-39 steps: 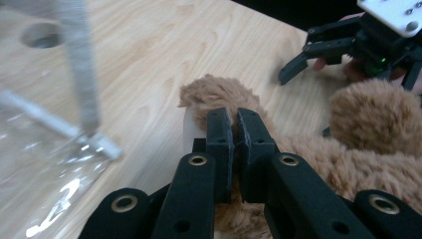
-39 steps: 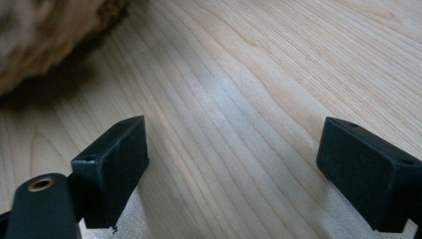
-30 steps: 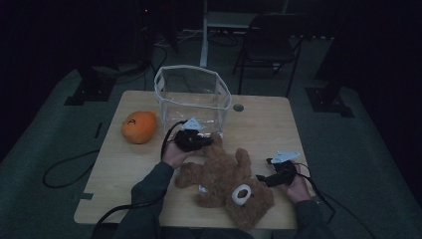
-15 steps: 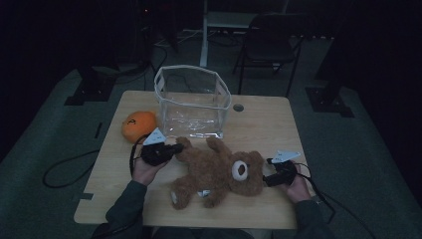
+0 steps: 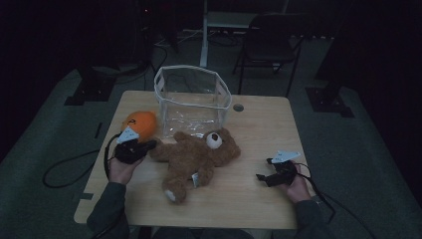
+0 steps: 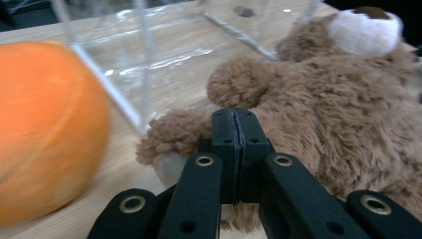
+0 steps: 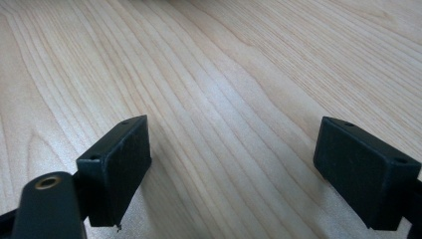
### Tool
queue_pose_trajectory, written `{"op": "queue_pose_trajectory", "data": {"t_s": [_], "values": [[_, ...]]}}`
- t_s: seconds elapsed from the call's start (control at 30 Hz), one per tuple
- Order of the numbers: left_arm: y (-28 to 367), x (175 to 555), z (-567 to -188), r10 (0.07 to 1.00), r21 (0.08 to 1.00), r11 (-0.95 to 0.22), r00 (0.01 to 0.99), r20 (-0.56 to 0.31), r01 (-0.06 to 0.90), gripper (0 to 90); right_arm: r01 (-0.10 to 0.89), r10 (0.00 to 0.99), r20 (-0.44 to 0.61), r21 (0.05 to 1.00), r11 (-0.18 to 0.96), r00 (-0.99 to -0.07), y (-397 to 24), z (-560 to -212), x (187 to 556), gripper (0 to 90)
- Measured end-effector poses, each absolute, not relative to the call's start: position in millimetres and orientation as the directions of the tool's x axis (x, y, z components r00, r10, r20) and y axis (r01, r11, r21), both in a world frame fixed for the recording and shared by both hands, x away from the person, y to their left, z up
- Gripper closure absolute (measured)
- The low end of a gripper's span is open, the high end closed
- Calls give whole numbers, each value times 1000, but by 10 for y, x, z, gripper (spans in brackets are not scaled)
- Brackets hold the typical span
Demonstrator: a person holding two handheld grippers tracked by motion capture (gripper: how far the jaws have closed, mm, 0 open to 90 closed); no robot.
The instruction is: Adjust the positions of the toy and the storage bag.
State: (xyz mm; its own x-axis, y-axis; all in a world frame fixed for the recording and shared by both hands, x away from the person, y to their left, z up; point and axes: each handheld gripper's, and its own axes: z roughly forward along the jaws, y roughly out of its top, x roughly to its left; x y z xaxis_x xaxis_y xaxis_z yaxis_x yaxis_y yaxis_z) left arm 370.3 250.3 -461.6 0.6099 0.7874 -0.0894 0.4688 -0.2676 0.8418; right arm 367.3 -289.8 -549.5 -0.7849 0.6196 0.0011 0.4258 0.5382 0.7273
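Observation:
A brown teddy bear (image 5: 196,154) lies on its back across the middle of the wooden table (image 5: 263,124), head toward the clear box (image 5: 191,99). My left gripper (image 5: 149,145) sits at the bear's left paw, between the bear and an orange ball (image 5: 140,123). In the left gripper view the jaws of my left gripper (image 6: 233,117) are pressed together, pinching fur of the bear (image 6: 323,114), with the orange ball (image 6: 45,129) close on the left. My right gripper (image 5: 263,178) rests at the table's right front, open. In the right gripper view my right gripper (image 7: 234,164) has only bare wood between its jaws.
The clear box (image 6: 164,55) stands open-topped at the back middle of the table, just behind the bear. A dark chair (image 5: 271,35) stands beyond the table. Cables trail off both grippers over the table's edges. A small round hole (image 5: 238,107) sits right of the box.
My left gripper has moved left toward the orange ball, dragging the bear with it; the bear has swung round so its head now lies near the box. The right hand stayed put.

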Motion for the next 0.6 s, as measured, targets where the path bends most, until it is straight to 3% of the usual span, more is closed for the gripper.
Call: {"op": "queue_pose_trajectory", "data": {"t_s": [0.3, 0.43, 0.6], "values": [[2608, 3816, -4523, 861, 836, -214, 502, -84, 505, 872, 425, 619, 1, 728, 538, -785, -2899, -5495, 3673, 142], [2526, 3827, -4437, 850, 856, -201, 520, -89, 476, 703, 426, 620, 1, 728, 538, -785, -2898, -5496, 3674, 143], [2341, 3879, -4280, 813, 867, -235, 578, -71, 439, 620, 426, 620, 1, 728, 538, -785, -2898, -5496, 3674, 142]]}}
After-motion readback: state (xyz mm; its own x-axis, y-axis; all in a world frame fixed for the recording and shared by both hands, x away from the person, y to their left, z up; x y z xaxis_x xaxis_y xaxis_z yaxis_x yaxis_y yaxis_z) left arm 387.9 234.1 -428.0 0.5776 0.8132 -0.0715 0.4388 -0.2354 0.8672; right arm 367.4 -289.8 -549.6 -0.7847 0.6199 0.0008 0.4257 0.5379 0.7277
